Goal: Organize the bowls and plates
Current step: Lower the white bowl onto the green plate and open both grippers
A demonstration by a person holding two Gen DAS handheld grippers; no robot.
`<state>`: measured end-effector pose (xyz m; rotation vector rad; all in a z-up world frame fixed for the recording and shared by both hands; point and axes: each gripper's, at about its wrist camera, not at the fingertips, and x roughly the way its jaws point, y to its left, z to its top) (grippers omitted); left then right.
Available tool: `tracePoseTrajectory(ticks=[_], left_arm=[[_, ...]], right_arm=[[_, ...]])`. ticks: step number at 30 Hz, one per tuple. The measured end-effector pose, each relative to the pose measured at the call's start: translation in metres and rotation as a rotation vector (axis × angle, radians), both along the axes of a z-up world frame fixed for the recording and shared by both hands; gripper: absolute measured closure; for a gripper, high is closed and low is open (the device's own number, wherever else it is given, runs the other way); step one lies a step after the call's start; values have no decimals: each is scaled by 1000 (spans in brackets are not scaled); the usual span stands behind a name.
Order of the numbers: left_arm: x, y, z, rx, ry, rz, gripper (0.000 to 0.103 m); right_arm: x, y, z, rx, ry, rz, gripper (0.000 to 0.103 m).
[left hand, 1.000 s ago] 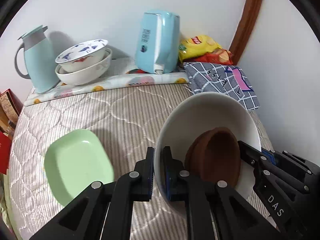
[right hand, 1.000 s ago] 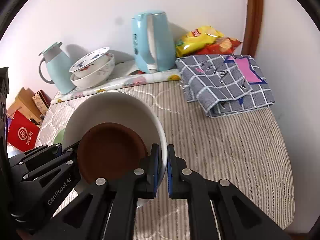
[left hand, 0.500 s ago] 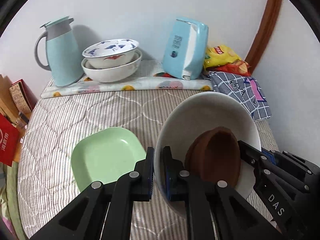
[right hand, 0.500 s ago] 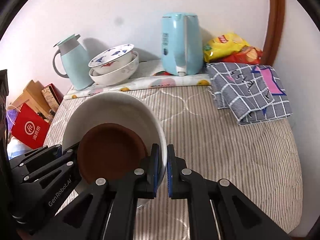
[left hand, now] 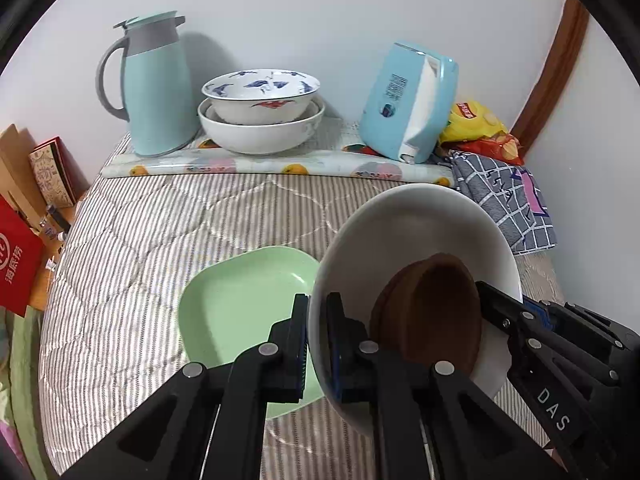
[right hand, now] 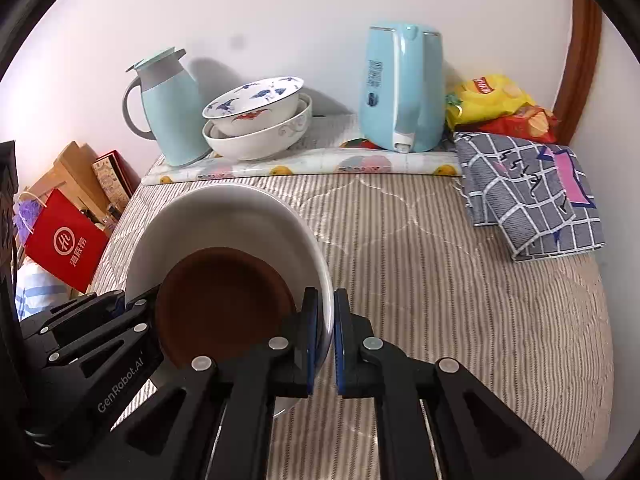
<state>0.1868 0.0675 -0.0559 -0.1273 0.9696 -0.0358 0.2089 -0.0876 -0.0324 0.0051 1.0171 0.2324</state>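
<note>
Two grippers share one white bowl, left gripper and right gripper each with jaws clenched on opposite sides of the rim, probably because it's wide and carries a brown dish inside. It's held up over the striped bed, partly above one green plate. My guess: it's headed for that plate or the back stack. Count: two nested bowls by the wall, one thermos jug, one blue kettle.
</note>
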Motion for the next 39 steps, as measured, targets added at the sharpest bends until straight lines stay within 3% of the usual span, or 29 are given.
tracePoseTrajectory(ticks=[25,39], left_arm=[[17,66,-32,-20,64,95,93],[23,76,-59,-32,129,104,93]], right_arm=[[24,71,-34,-14,54,88,96],[31,83,-63,-31,118,107,96]])
